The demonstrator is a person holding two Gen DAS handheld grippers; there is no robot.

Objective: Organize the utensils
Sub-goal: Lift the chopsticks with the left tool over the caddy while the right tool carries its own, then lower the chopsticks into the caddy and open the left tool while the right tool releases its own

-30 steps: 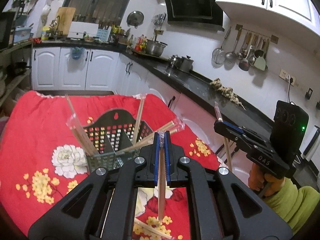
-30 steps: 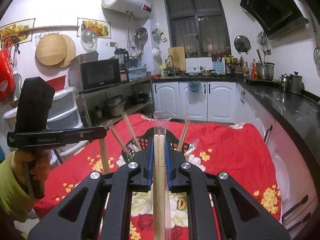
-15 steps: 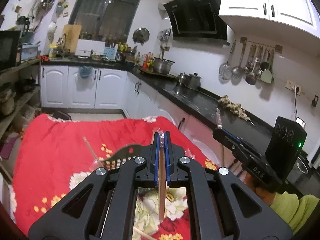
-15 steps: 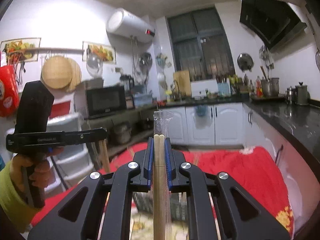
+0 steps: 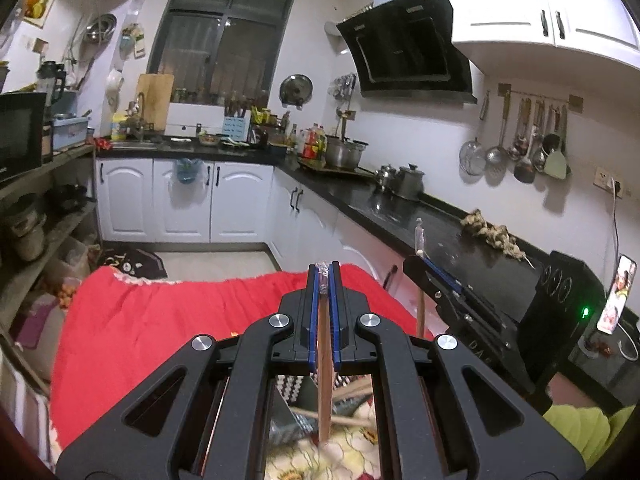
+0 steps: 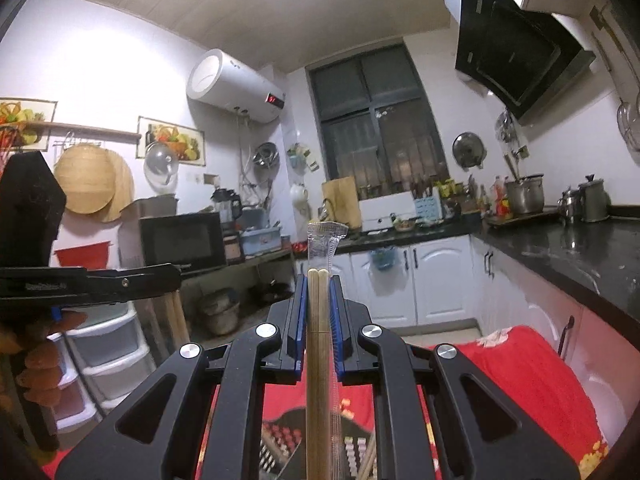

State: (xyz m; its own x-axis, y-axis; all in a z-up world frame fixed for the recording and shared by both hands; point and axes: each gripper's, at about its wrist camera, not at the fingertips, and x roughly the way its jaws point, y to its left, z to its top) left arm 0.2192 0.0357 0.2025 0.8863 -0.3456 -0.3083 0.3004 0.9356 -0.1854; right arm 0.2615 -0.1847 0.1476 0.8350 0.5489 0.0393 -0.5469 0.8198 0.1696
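Observation:
My left gripper is shut on a pair of wrapped wooden chopsticks that hangs down between its jaws. My right gripper is shut on another wrapped pair of chopsticks whose clear wrapper sticks out past the tips. The dark perforated utensil basket shows only partly below the left gripper, with more chopsticks lying across it. The basket also shows in the right wrist view, under the gripper. The right gripper shows in the left wrist view; the left one shows in the right wrist view.
The table carries a red floral cloth. A black counter with pots runs along the right. White cabinets stand at the back. A shelf with a microwave and plastic drawers stands on the left.
Both grippers have tilted upward, still shut on their chopsticks. The basket and tablecloth have slid down to the bottom of both views; more of the kitchen walls and ceiling shows.

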